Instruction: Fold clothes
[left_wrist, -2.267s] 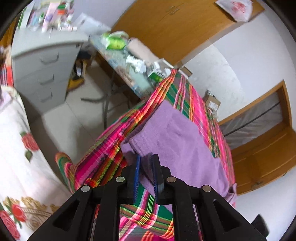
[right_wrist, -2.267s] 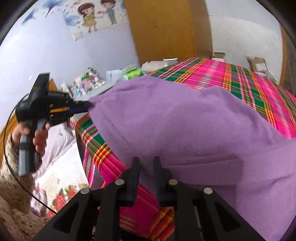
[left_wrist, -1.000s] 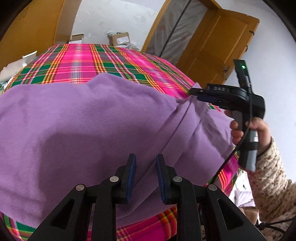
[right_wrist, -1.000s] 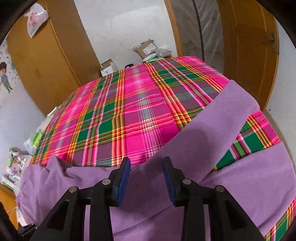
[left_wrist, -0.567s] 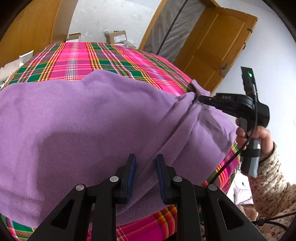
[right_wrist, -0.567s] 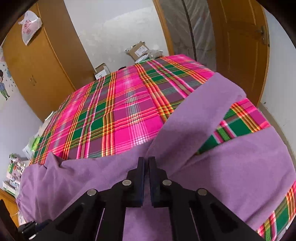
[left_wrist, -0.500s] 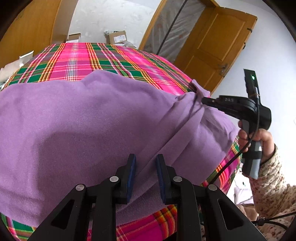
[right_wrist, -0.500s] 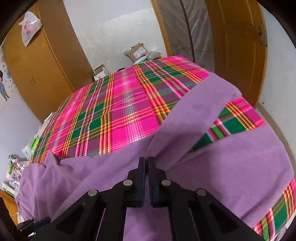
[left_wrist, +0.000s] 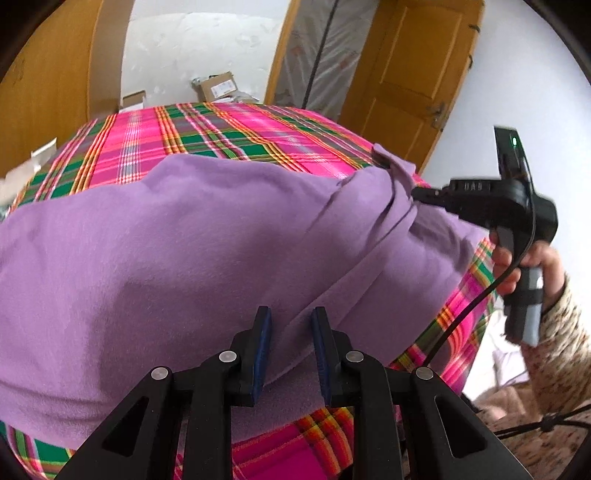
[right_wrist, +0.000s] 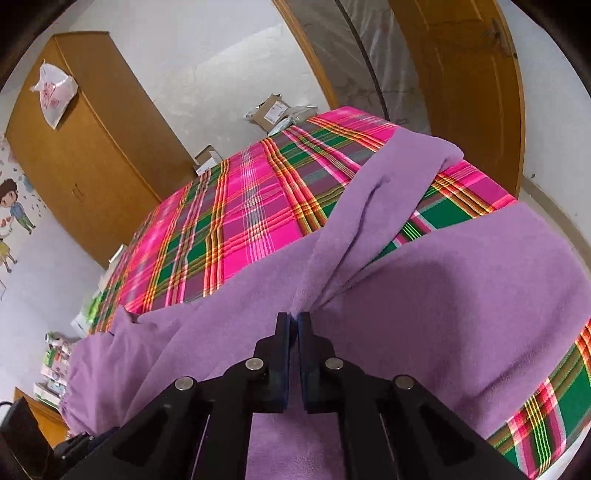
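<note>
A purple garment lies spread over a bed with a pink and green plaid cover. My left gripper is open at the garment's near edge, and its blue pads straddle a ridge of the cloth. My right gripper is shut on a bunched pinch of the purple garment, where the folds gather. One long purple part runs from that pinch across the plaid cover to the far right. In the left wrist view, a hand holds the right gripper, whose tip clamps the gathered cloth.
A wooden wardrobe stands at the left and a wooden door at the far right. Cardboard boxes lie on the floor beyond the bed. A cluttered shelf is beside the bed. A black cable hangs from the right gripper.
My right gripper went from open to shut on the garment and has drawn the cloth into tighter folds. The left gripper stays open in the same place.
</note>
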